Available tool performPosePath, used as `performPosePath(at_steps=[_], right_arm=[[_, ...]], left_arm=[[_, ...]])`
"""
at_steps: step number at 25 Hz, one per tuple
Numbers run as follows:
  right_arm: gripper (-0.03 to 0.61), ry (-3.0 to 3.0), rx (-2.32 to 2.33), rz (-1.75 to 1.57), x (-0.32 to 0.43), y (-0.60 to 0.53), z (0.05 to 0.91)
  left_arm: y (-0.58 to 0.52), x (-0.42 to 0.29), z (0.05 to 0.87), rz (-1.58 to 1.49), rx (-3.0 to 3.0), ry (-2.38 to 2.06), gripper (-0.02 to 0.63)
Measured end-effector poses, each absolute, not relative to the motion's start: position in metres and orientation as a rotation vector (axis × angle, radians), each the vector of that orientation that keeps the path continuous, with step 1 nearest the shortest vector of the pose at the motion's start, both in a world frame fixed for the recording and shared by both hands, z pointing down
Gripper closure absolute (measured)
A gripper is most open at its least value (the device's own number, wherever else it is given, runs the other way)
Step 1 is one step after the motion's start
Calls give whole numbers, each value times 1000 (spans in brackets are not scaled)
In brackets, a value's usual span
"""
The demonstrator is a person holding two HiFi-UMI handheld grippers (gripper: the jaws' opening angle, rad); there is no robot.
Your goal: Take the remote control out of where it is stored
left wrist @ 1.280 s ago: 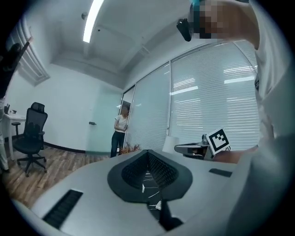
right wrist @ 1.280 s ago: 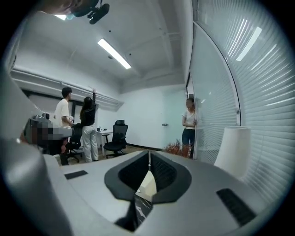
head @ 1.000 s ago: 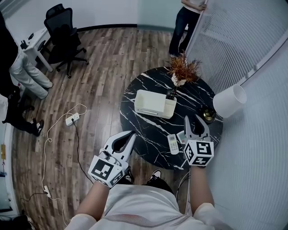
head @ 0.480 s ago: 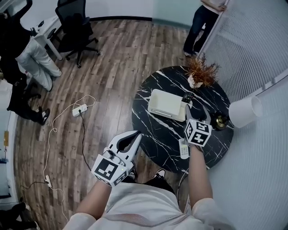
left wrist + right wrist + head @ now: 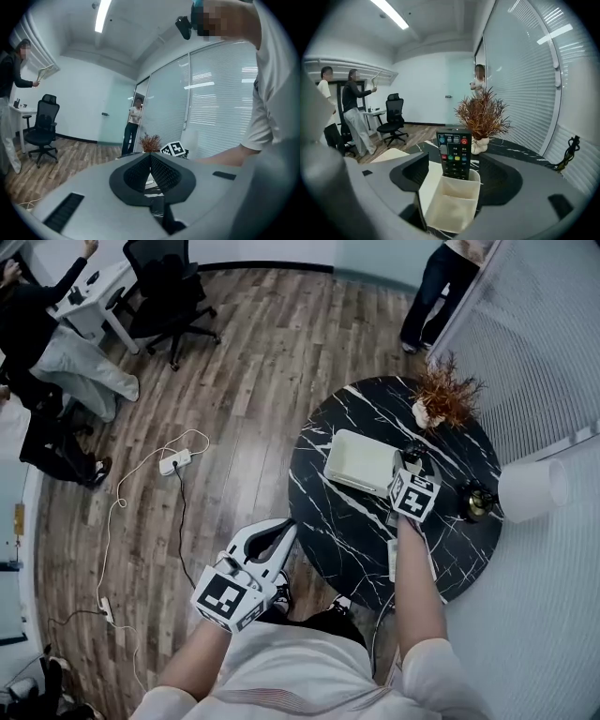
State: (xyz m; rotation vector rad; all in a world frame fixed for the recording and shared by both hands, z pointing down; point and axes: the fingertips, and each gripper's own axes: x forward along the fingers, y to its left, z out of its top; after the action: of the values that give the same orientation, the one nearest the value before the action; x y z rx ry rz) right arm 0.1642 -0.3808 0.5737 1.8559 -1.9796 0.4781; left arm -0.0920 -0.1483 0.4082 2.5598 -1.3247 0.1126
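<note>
A white short-sleeved shirt (image 5: 286, 673) is worn. A pale grey left gripper (image 5: 282, 532) and right gripper (image 5: 412, 458) are seen, dark-lined inside (each bears a cube of black-and-white square markers).

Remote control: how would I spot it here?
Find the round black marble table, then the cream box on it. The remote control stands upright in the box's small end pocket, black with coloured buttons against that pale box.

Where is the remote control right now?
In the middle of the right gripper view, the remote control stands upright in the small end pocket of the cream box on the black marble table, with the dried plant just behind it.
</note>
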Motion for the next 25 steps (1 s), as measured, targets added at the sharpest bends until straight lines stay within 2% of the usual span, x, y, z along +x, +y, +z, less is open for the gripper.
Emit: performPosePath(at_steps=[10, 13, 25], right_arm=[[270, -1907, 1999, 516, 167, -399, 592], [322, -1888, 2007, 499, 170, -399, 590], [325, -1960, 1990, 535, 181, -395, 576]], left_arm=[[-160, -108, 421, 152, 2530, -1335, 604], [-162, -108, 423, 149, 2529, -1332, 606], [-151, -97, 418, 147, 2542, -1334, 604]])
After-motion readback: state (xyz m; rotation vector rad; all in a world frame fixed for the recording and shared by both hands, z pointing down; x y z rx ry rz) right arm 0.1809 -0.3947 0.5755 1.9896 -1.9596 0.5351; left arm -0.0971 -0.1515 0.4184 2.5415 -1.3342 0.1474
